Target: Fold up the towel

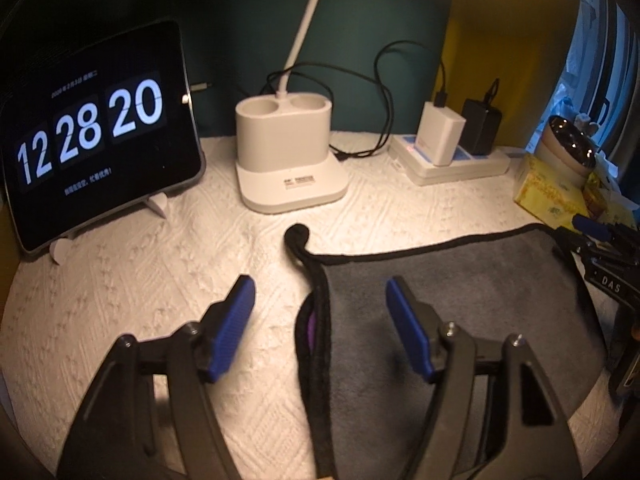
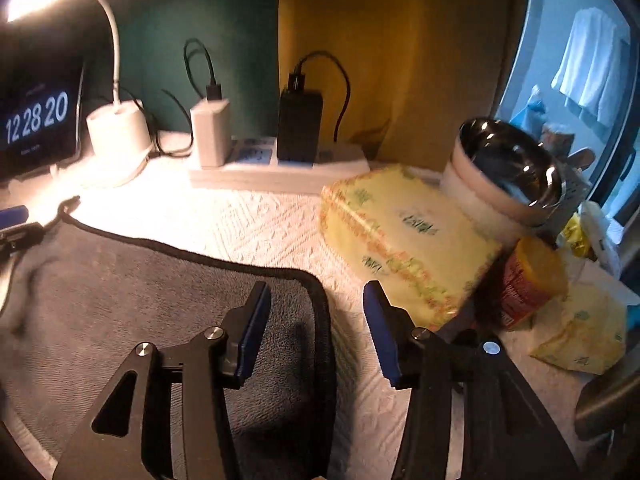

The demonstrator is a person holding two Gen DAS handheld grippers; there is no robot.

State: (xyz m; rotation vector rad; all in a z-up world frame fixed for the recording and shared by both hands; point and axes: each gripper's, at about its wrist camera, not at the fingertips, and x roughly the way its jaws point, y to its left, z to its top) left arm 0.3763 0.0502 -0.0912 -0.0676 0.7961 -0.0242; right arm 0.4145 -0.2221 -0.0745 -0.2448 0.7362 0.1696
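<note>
The left tongs are held wide open astride the left hem of the grey towel, nothing gripped. The right tongs are spread open over its right corner, likely so both sides can be pinched together. The towel is laid flat on the bench, near its front edge.

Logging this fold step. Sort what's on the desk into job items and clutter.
Job: grey towel, left gripper, right gripper.
Clutter: clock tablet, lamp base, power strip, tissue pack, steel bowl, red jar.
</note>
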